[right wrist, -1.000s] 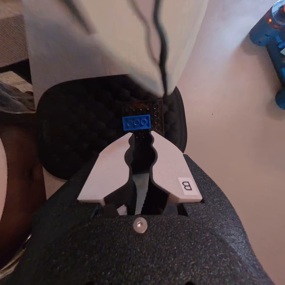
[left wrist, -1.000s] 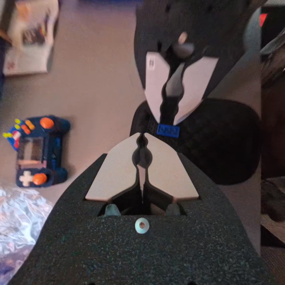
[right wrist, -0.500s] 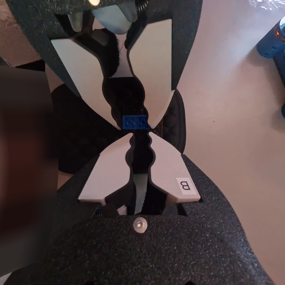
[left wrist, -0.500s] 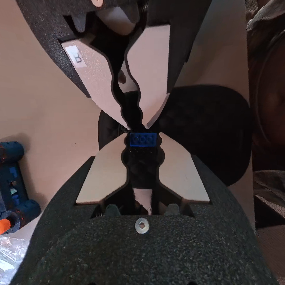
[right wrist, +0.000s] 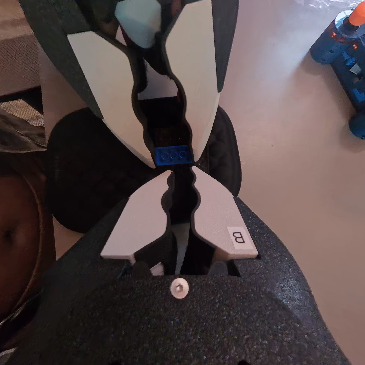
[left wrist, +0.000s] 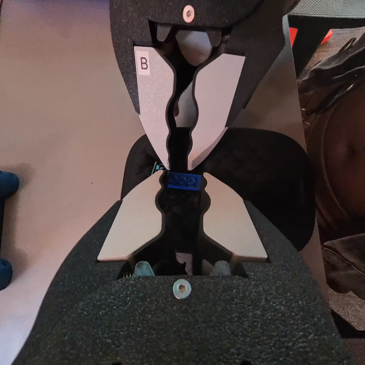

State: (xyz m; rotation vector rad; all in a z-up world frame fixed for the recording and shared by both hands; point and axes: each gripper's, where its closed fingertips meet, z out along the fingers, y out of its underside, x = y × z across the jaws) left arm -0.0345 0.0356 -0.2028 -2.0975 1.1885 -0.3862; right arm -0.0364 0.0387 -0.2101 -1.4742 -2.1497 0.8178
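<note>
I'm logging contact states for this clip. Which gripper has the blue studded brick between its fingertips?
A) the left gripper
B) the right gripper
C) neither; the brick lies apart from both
A: in both wrist views the blue brick sits between the fingertips of the left gripper, while the right gripper, without the brick in its narrow gap, meets it tip to tip.
</note>
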